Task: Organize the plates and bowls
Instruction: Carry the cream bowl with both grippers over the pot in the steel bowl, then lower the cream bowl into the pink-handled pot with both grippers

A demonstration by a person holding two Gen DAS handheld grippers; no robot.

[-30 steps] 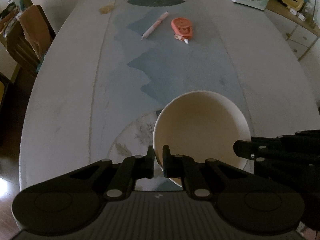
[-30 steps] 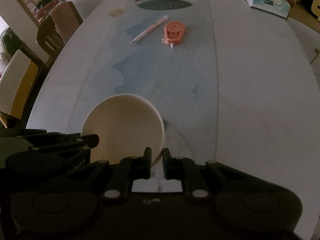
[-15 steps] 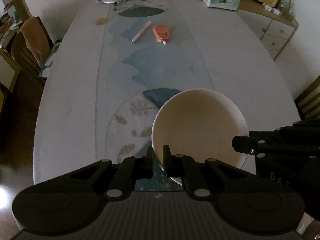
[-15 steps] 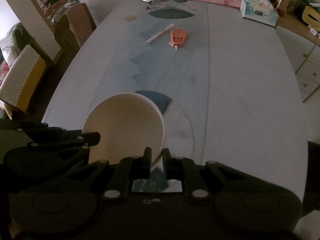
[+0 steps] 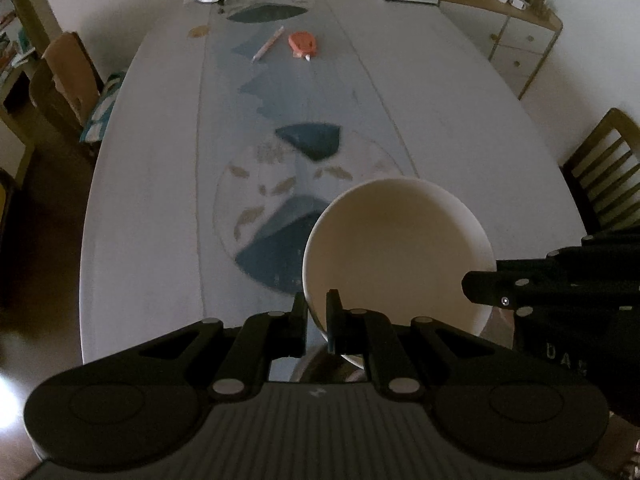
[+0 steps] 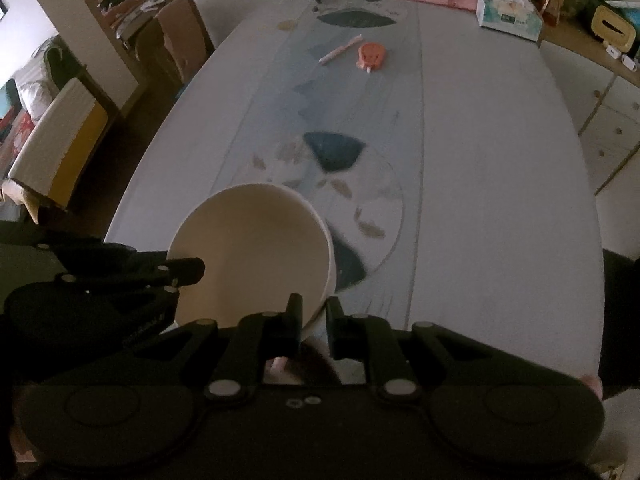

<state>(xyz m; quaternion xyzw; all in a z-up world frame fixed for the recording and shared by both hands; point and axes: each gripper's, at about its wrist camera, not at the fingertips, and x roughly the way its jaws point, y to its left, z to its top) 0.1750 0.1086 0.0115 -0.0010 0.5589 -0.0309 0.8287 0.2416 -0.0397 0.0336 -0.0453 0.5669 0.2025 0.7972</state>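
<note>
**Bowl carried by both grippers; no resting place in view**

The left gripper [image 5: 317,312] has its jaws clamped on the near left rim of the cream bowl [image 5: 396,248], one finger outside the wall and one inside. The bowl reaches forward and to the right of those jaws, tilted and clear of the table [image 5: 160,200]. On the opposite side, the right gripper [image 6: 314,316] pinches the rim as well; in its view the bowl spreads forward and left of the jaws.

As a judgement, the task is in mid-carry: one bowl is lifted and in hand, but not yet set down, and no stack or plate shows as a goal. Ahead of both jaws lies only the patterned cloth, and far beyond it a pen [image 5: 267,44] and an orange tape dispenser [image 5: 303,43].

The bowl's underside and foot are hidden. Below the jaws something dark and rounded shows through the gap, too dim to identify. The room is poorly lit and the cloth's pattern is blurred.
</note>
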